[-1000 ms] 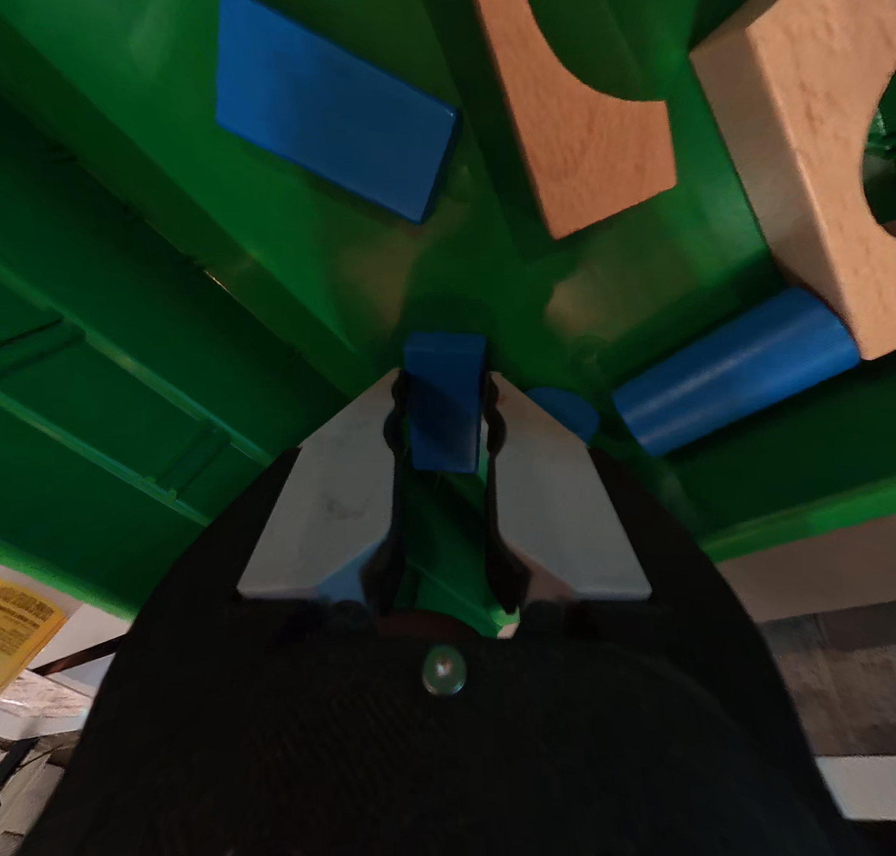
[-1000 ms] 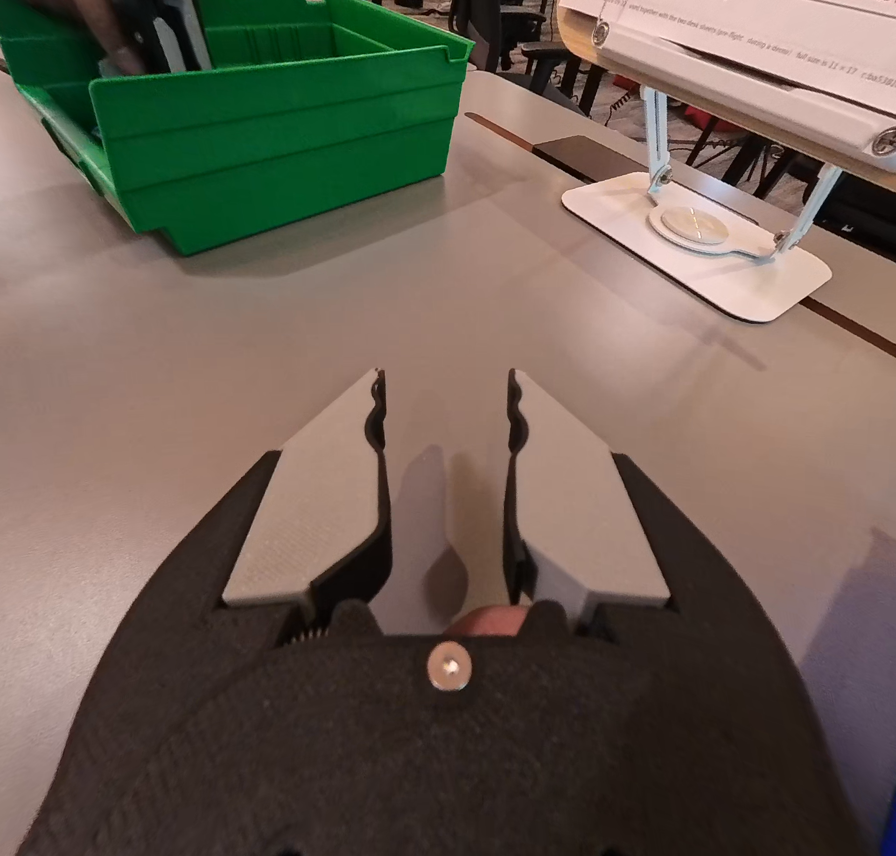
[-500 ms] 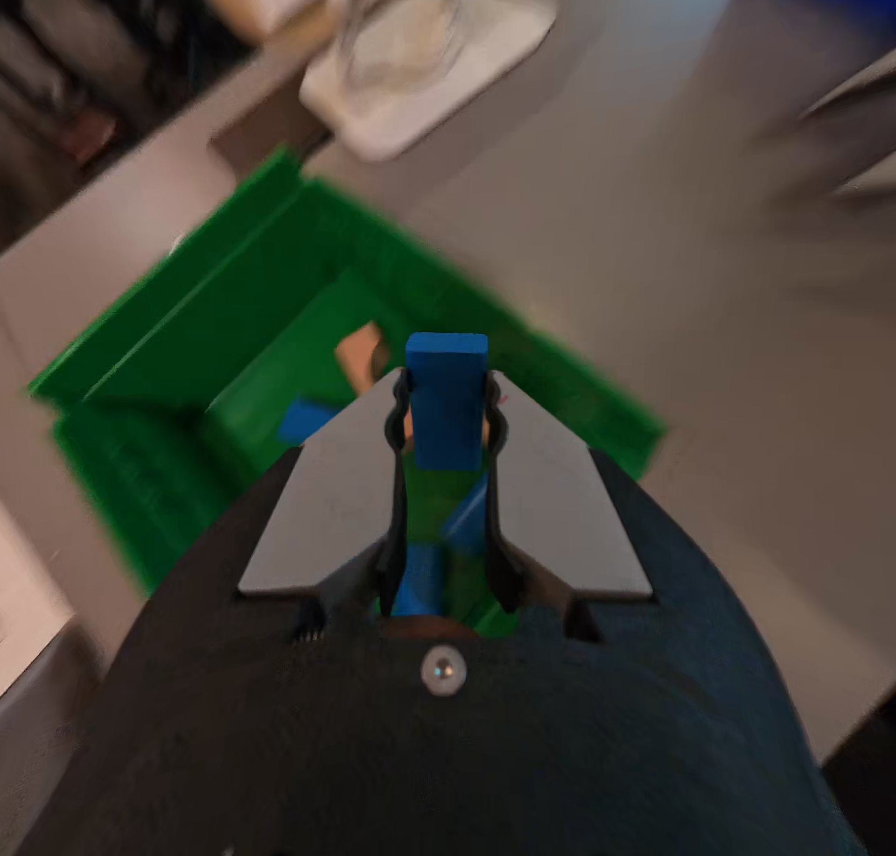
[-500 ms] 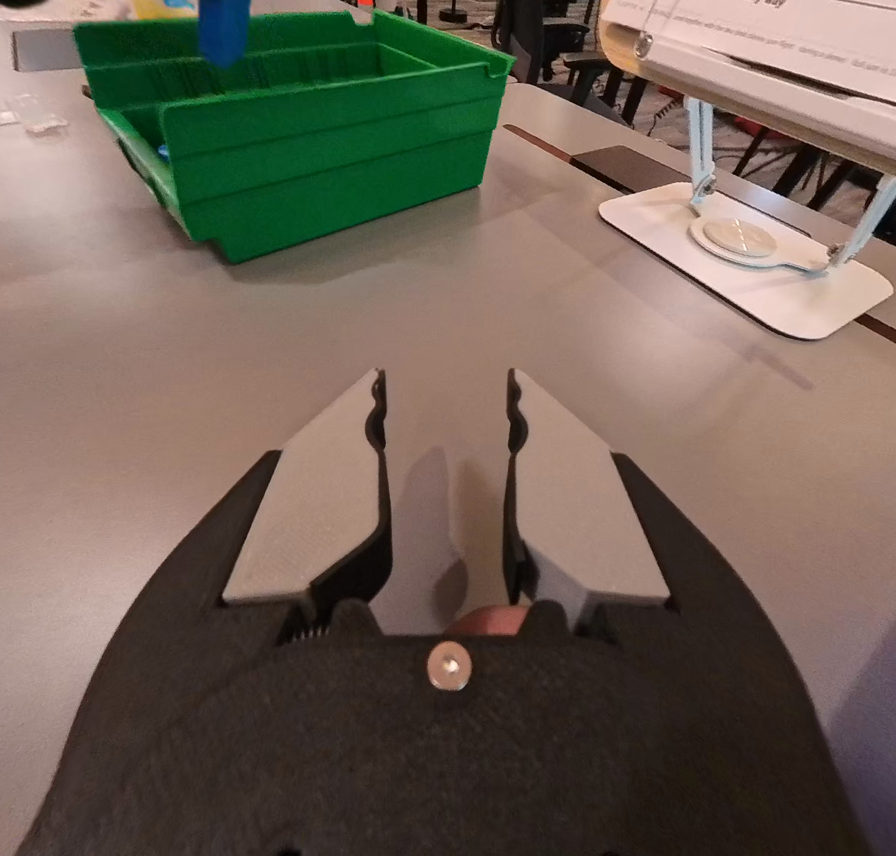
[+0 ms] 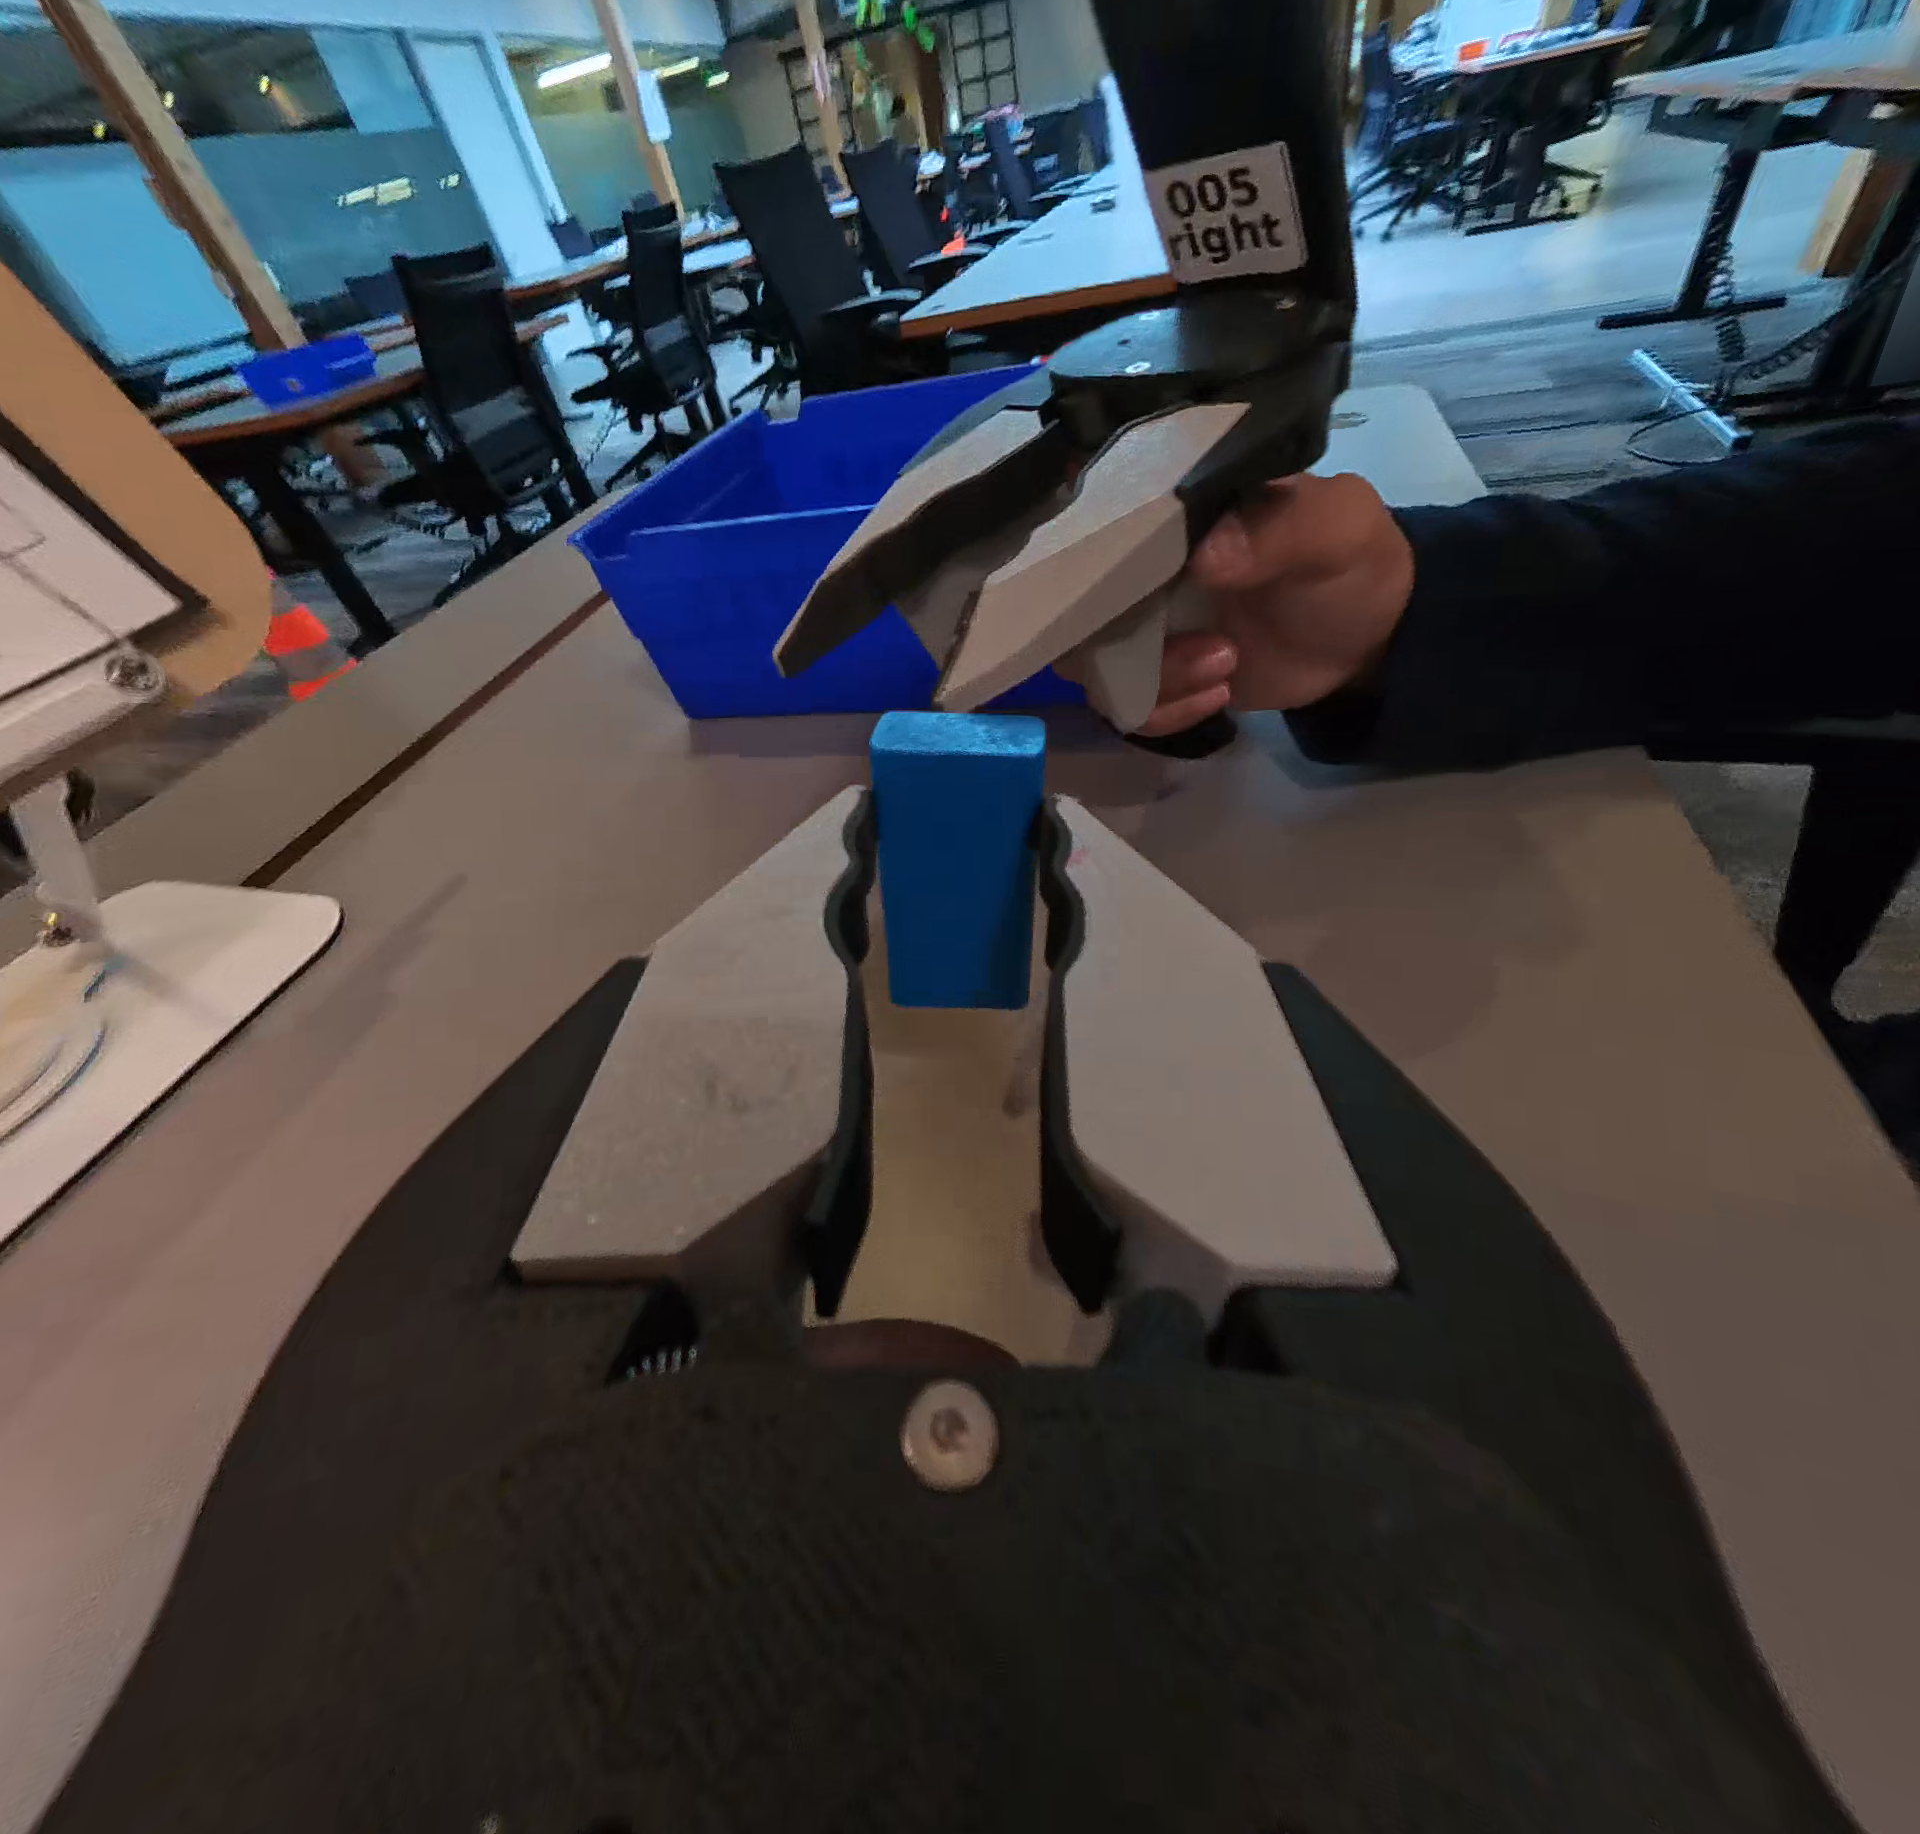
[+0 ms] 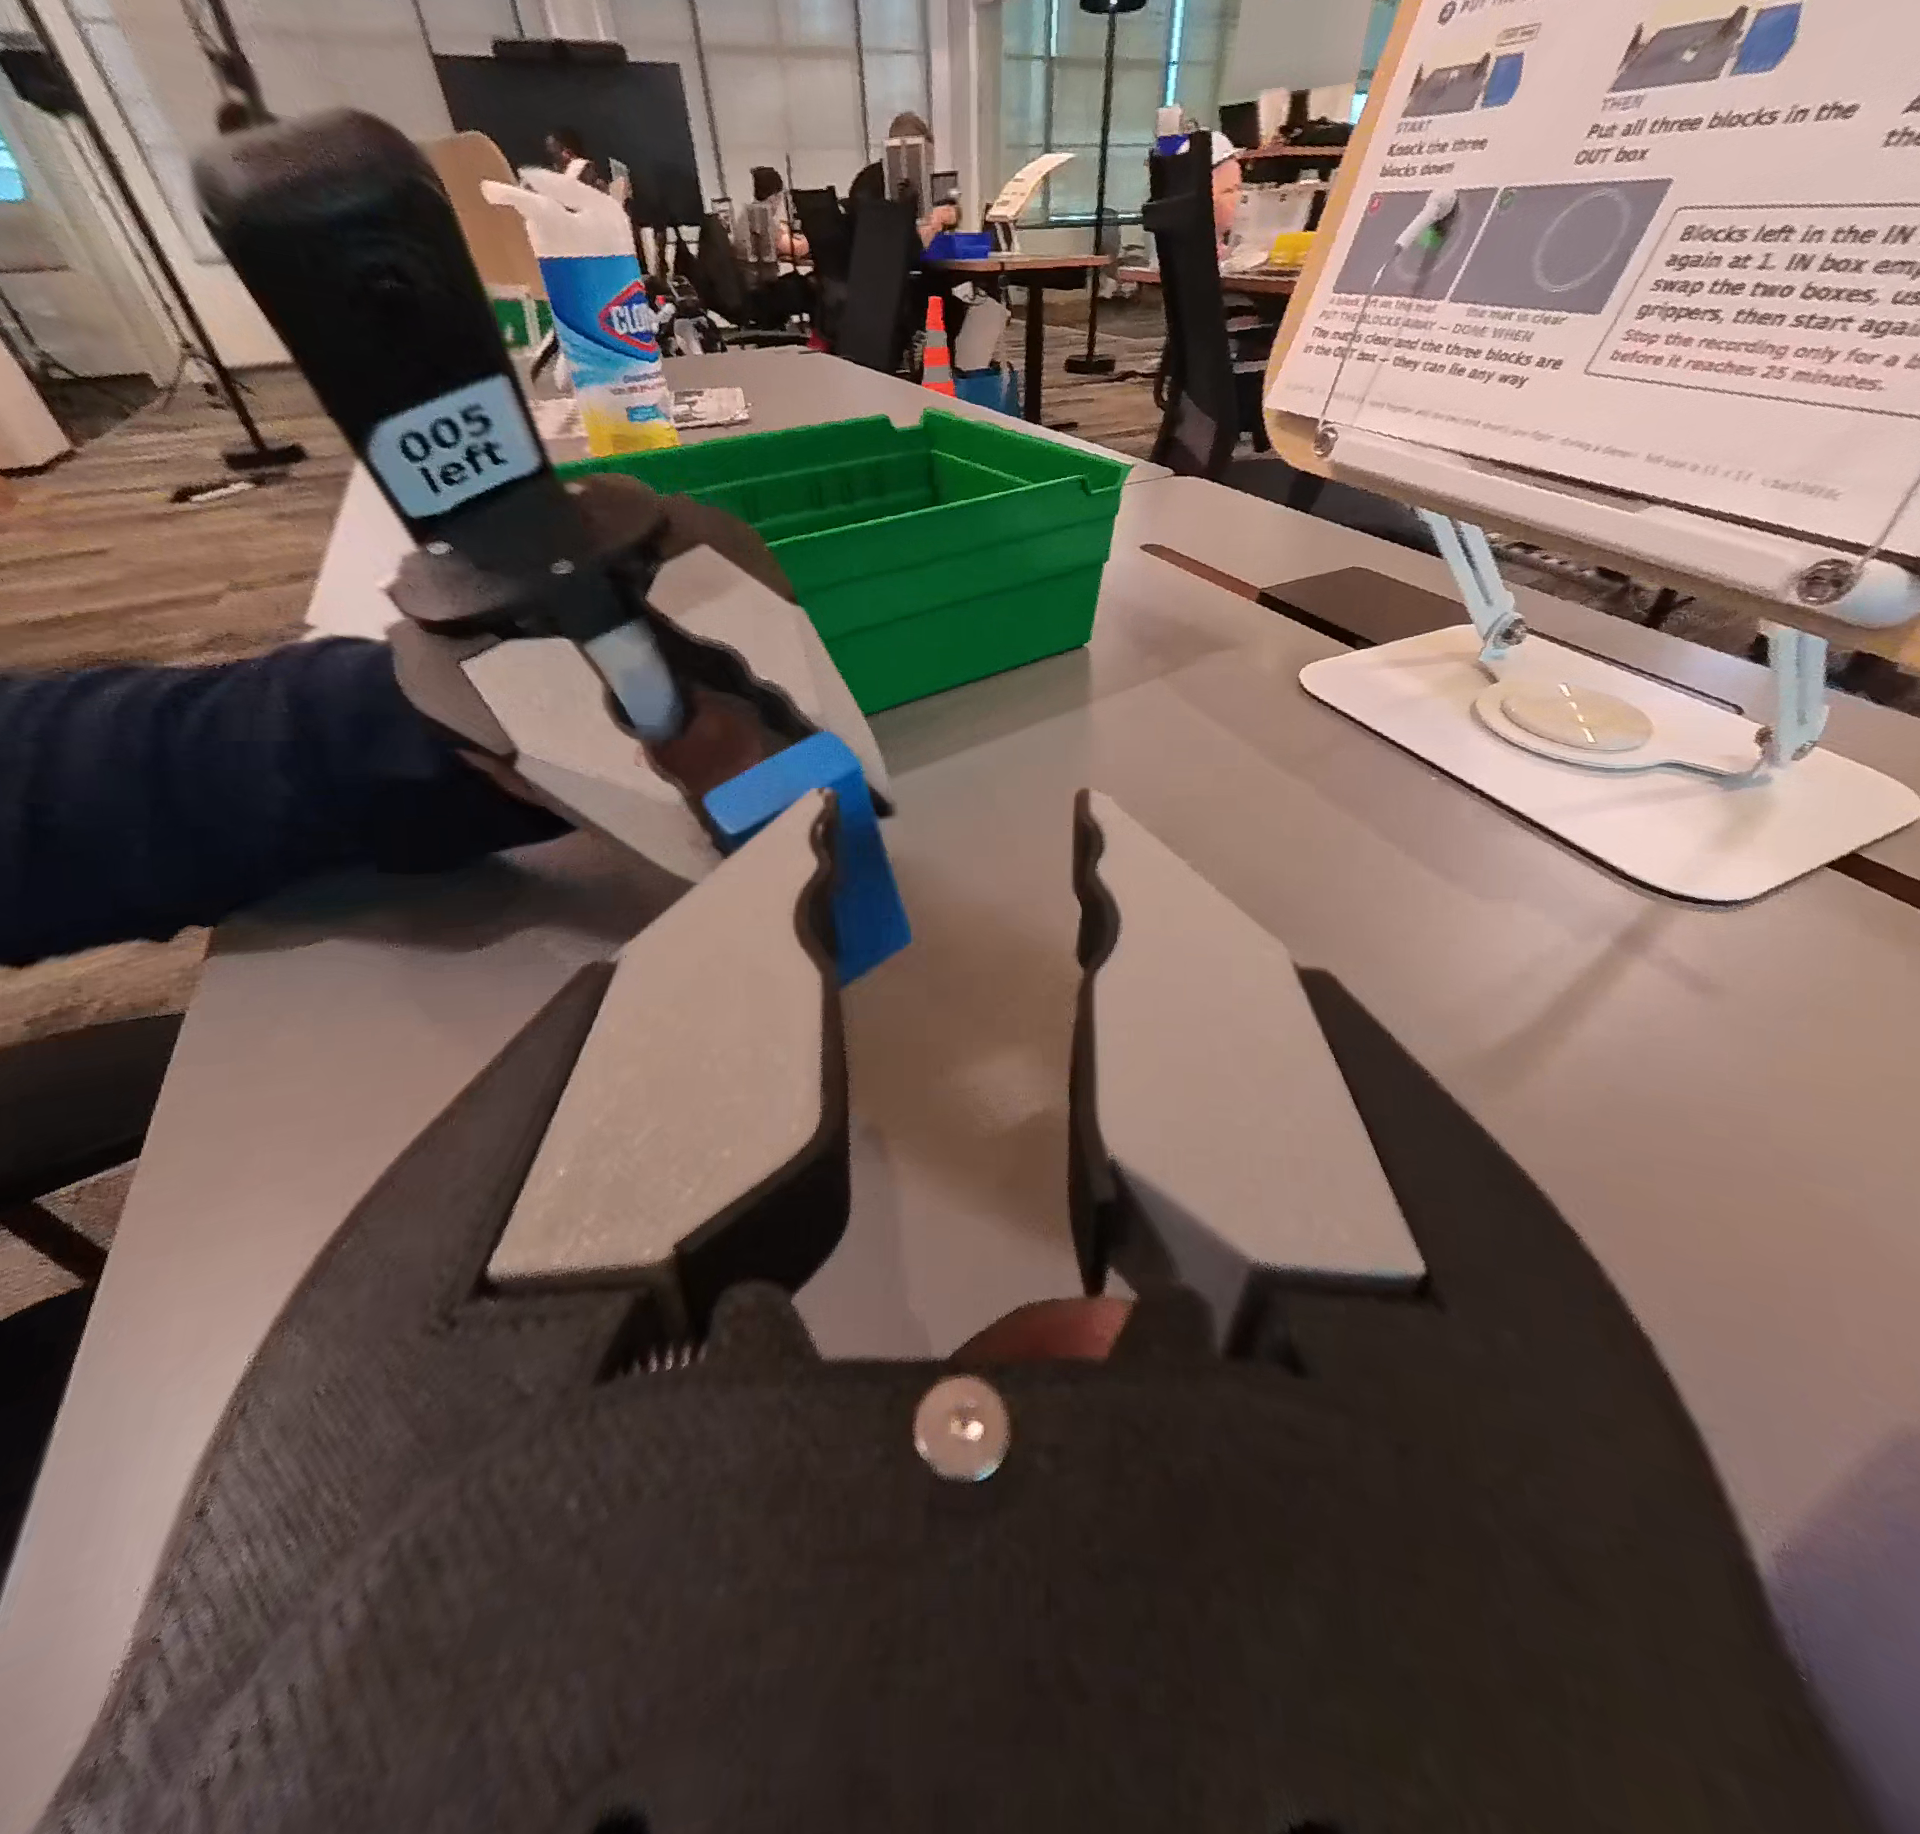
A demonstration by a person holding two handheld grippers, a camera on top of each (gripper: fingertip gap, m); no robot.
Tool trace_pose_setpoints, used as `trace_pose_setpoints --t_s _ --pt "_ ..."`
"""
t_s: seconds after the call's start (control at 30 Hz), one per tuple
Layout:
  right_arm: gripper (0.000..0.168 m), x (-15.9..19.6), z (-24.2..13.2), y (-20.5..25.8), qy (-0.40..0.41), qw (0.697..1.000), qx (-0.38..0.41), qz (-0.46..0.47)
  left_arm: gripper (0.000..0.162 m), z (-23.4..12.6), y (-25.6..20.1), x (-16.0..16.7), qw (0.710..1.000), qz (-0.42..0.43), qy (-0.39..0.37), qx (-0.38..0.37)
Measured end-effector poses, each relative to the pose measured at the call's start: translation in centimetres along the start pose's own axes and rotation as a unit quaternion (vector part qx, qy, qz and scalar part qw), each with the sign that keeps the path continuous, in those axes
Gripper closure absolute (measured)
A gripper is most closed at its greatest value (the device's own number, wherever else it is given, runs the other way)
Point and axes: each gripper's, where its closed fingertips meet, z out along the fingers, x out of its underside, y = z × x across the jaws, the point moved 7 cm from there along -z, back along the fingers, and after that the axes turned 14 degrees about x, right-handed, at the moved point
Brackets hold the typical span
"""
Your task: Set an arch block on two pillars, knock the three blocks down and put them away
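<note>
Between left gripper point(image 5: 956, 828) jaws, blue block point(image 5: 956, 859)

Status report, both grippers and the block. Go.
Left gripper shut on blue block, held upright above the grey table. Right gripper open, empty, close beside the block. Nothing in the way.

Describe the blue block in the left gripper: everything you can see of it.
The blue rectangular block is a plain, solid-coloured slab with a matte, painted look and slightly rounded edges. The left gripper is shut on it, its dark pads pressing two opposite faces near the fingertips, with one end sticking out past them. In the right wrist view it hangs tilted above the grey table, apparently not touching it, its lower part hidden behind the open right gripper. The green plastic bin stands behind it.
</note>
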Motion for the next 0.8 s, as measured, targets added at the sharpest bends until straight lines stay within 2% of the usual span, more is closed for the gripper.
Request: trace_pose_setpoints --t_s 0.07,0.17,0.27,0.37,0.57,0.8 --pt "0.129 -0.1 -0.1 0.2 -0.003 1.0 -0.021 0.003 0.133 0.5 0.6 0.7 1.0 0.023 -0.003 0.014" --pt "0.128 0.3 0.0 0.6 0.013 0.998 -0.054 -0.007 0.133 0.7 1.3 1.9 0.999 -0.001 -0.013 0.04" --pt "0.126 0.9 0.2 1.1 0.023 0.996 -0.078 -0.02 0.134 0.1 1.0 1.6 0.995 -0.009 -0.059 0.075" --pt "0.128 1.1 0.5 1.7 0.016 0.994 -0.105 -0.019 0.133 -0.3 0.7 1.7 0.993 -0.02 -0.061 0.098" --pt "0.132 1.4 1.3 2.7 0.019 0.991 -0.13 -0.004 0.133 -0.1 0.3 1.8 0.993 -0.018 -0.047 0.111" --pt "0.139 1.4 1.6 2.5 0.012 0.992 -0.124 0.003 0.133 0.0 0.7 2.0 0.993 -0.043 -0.042 0.1"
